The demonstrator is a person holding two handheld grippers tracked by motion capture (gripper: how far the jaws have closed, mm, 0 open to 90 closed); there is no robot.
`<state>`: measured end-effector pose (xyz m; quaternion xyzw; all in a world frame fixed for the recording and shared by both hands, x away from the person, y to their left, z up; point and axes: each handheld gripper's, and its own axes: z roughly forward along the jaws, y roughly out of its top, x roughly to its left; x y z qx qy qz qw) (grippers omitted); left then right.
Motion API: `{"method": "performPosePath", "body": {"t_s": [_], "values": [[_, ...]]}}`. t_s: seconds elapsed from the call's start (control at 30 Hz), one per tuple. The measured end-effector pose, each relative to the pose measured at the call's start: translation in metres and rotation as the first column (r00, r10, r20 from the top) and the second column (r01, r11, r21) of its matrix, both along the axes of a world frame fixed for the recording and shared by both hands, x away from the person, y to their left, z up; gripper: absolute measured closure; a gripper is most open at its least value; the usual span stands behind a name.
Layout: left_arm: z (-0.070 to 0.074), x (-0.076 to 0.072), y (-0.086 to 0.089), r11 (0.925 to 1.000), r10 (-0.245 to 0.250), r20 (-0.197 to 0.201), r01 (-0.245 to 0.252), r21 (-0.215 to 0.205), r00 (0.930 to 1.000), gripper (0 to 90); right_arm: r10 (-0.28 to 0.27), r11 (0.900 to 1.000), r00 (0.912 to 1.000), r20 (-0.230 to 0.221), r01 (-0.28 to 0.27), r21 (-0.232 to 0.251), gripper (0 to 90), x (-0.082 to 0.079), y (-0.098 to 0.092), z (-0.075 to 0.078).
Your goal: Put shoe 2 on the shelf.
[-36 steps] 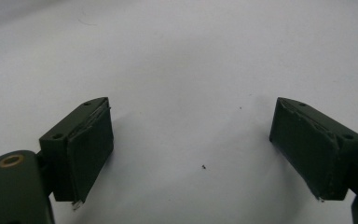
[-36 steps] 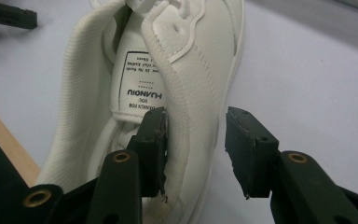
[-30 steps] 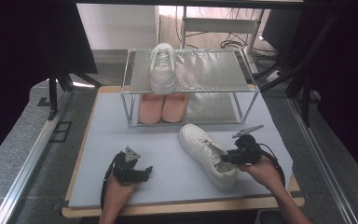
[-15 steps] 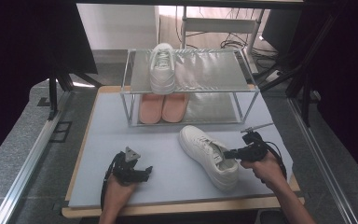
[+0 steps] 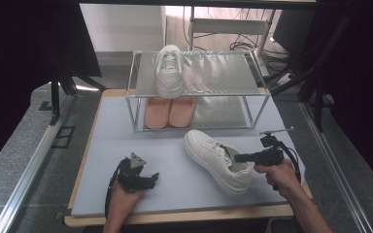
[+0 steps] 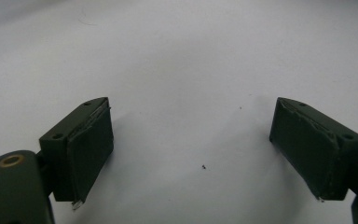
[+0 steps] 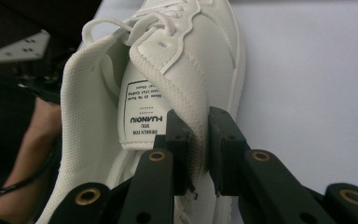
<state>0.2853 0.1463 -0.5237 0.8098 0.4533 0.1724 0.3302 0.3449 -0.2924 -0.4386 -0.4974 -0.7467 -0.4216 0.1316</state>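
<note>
- Grey mat (image 5: 126, 141) covers a wooden table, and a two-level metal rack (image 5: 252, 104) stands at its far edge. One white sneaker (image 5: 169, 70) sits on the rack's top shelf, left side; a pair of pink insoles (image 5: 170, 110) lies on the lower level.
- Second white sneaker (image 5: 217, 159) lies on the mat in front of the rack, toward the table's right edge, toe pointing to the far left.
- Right gripper (image 7: 199, 140): jaws have just been closing and now pinch the padded collar of this sneaker at the heel, one pad inside the shoe, one outside.
- Left gripper (image 6: 191, 154): jaws spread wide with nothing between them, low over bare mat near the table's front edge.
- Risk 1: the grip is on soft, thin collar only. On lifting, the toe will likely droop and the shoe swing about the pinch point; the collar may slip out.
- Risk 2: if bound for the top shelf beside its mate, a hanging toe could catch the rack's front rail, or nudge the shelved sneaker.
- Risk 3: the loose lace loop (image 7: 103, 29) could snag on the frame.
- Left gripper is well apart, too far to steady the sole quickly.
</note>
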Motion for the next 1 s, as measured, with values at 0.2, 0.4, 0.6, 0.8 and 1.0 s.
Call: {"method": "performPosePath", "body": {"t_s": [0.2, 0.4, 0.6, 0.8, 1.0], "values": [[0.000, 0.000, 0.000, 1.0000, 0.000, 0.000, 0.000, 0.000, 1.0000, 13.5, -0.002, 0.996, 0.9999, -0.012, 0.003, 0.086, 80.0, -0.001, -0.004, 0.009], [0.000, 0.000, 0.000, 1.0000, 0.000, -0.001, 0.000, 0.001, 1.0000, 13.5, -0.005, 0.989, 0.9999, -0.016, 0.007, 0.146, 79.9, -0.004, -0.007, 0.023], [0.000, 0.000, 0.000, 1.0000, 0.001, 0.002, -0.001, 0.001, 1.0000, 13.5, -0.007, 0.982, 0.9999, -0.011, 0.009, 0.188, 79.8, -0.004, -0.009, 0.038], [0.000, 0.000, 0.000, 1.0000, 0.000, 0.002, 0.000, 0.001, 1.0000, 13.5, -0.027, 0.966, 0.9996, -0.010, 0.029, 0.257, 79.7, -0.002, -0.013, 0.054], [0.000, 0.000, 0.000, 1.0000, 0.000, 0.001, 0.000, 0.000, 1.0000, 13.5, -0.046, 0.947, 0.9989, -0.003, 0.045, 0.318, 79.5, 0.000, -0.016, 0.067]]}}
